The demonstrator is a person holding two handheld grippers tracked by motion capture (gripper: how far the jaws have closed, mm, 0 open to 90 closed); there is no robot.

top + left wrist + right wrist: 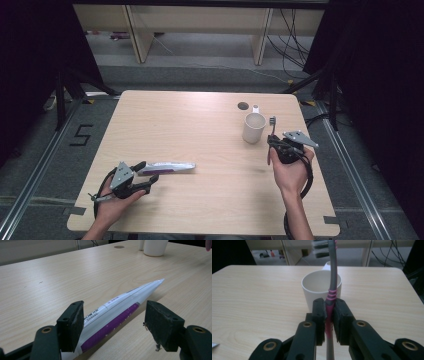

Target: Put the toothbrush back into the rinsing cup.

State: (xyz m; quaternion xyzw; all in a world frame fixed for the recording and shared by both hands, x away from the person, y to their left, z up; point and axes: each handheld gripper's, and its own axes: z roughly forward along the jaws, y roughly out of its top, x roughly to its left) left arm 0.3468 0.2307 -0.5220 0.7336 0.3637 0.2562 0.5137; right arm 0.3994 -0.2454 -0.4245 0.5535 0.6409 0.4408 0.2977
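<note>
From the high view, the left gripper [147,176] sits at the near left of the counter [200,125] with its jaws spread around the near end of a toothpaste tube [167,168], whose long axis runs rightward away from the hand, lying flat on the wood. At the right, the right gripper [273,141] holds a toothbrush [272,125] upright just beside a white mug [253,128], which stands a little to its left and farther off. In the left gripper view, the tube [117,312] lies between the two open pads, nearer the left pad than the right, neither visibly pressing it; its flat crimped end points away toward the mug [155,247]. So a grasp there needs only a squeeze across the tube's width. In the right gripper view, the jaws are pressed onto the pink-ribbed handle of the toothbrush [332,277], bristles up, with the mug [317,290] straight ahead behind it.
</note>
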